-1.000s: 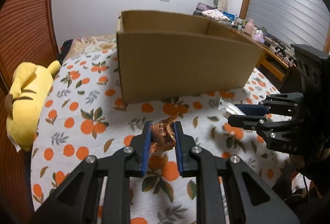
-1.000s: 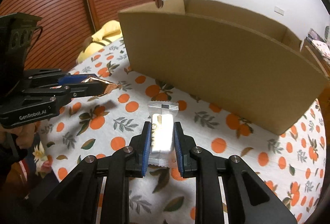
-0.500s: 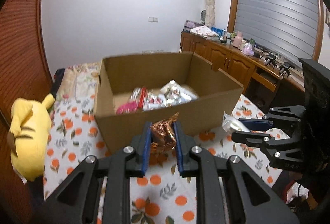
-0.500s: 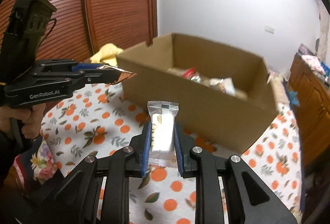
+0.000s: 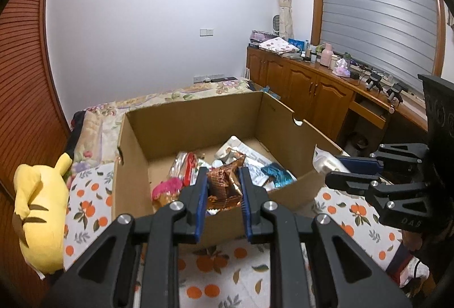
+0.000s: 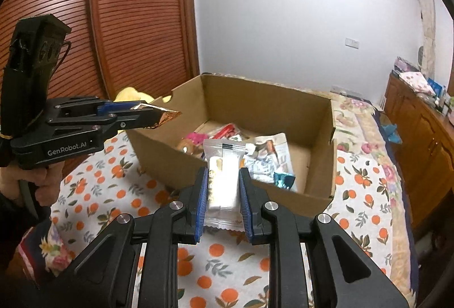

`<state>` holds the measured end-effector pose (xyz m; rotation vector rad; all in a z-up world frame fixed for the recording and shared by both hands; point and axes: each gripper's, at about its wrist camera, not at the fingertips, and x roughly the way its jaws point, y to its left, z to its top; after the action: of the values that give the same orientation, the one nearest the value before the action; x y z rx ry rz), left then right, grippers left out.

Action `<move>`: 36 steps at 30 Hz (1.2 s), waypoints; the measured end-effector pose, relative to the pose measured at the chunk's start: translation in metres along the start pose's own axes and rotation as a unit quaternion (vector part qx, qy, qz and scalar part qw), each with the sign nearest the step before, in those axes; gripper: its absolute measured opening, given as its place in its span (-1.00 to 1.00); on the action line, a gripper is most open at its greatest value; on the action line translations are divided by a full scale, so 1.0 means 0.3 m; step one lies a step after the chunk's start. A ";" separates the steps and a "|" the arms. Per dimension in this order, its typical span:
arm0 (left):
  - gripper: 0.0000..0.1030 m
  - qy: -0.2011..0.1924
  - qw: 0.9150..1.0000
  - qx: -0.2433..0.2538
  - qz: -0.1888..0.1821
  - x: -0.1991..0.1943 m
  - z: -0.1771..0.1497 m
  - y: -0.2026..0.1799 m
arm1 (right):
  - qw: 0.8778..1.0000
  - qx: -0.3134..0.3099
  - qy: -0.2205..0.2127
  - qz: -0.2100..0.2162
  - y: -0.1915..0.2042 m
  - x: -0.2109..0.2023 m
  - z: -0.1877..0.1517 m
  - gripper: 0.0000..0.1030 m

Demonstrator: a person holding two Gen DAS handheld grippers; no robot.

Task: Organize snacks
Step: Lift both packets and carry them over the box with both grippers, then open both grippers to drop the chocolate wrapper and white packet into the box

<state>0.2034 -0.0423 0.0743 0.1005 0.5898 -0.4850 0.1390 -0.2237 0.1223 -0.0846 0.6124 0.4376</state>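
Note:
An open cardboard box (image 5: 133, 166) (image 6: 329, 154) stands on the orange-print cloth and holds several snack packets (image 5: 187, 166) (image 6: 266, 154). My left gripper (image 5: 224, 188) is shut on a copper foil snack (image 5: 224, 186), raised above the box's near wall; it shows at the left of the right wrist view (image 6: 159, 116). My right gripper (image 6: 222, 188) is shut on a white wrapped snack bar (image 6: 222, 177), held above the box's near wall; it shows at the right of the left wrist view (image 5: 329, 169).
A yellow plush toy (image 5: 39, 211) lies left of the box. A wooden cabinet (image 5: 312, 89) with clutter runs along the right wall. A ribbed wooden wardrobe (image 6: 127, 18) stands at the left. Floral bedding (image 5: 96, 126) lies behind the box.
Both grippers have risen with their snacks from cloth level to above the box rim, so the box's inside now shows. Both grips are unchanged.

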 end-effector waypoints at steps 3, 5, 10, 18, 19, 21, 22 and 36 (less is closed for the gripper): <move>-0.65 0.000 1.000 0.000 0.002 0.032 0.030 0.007 | 1.000 0.002 -0.005 -0.002 -0.022 0.017 0.027 -0.62; -0.65 0.001 1.000 -0.002 0.005 0.060 0.048 0.017 | 1.000 0.004 -0.007 -0.004 -0.033 0.031 0.044 -0.62; -0.65 0.013 1.000 -0.011 0.011 0.122 0.069 0.043 | 1.000 0.008 -0.007 -0.006 -0.047 0.067 0.077 -0.62; -0.64 0.052 0.998 -0.035 0.016 0.232 0.042 0.089 | 1.000 0.012 0.007 -0.006 -0.050 0.135 0.097 -0.62; -0.64 0.056 0.998 -0.037 0.018 0.243 0.039 0.095 | 1.000 0.012 0.010 -0.007 -0.051 0.146 0.098 -0.62; -0.62 0.062 0.997 -0.037 0.022 0.258 0.033 0.104 | 1.000 0.015 0.016 -0.008 -0.057 0.170 0.102 -0.62; -0.60 0.064 0.997 -0.037 0.023 0.263 0.031 0.106 | 1.000 0.018 0.019 -0.006 -0.060 0.182 0.104 -0.62; -0.08 0.061 0.996 -0.059 0.032 0.255 0.024 0.141 | 0.997 0.054 0.045 -0.008 -0.114 0.286 0.085 -0.38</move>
<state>0.2821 -0.0380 0.0359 0.0364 0.7314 -0.3819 0.2297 -0.2175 0.0923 -0.0065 0.7230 0.3860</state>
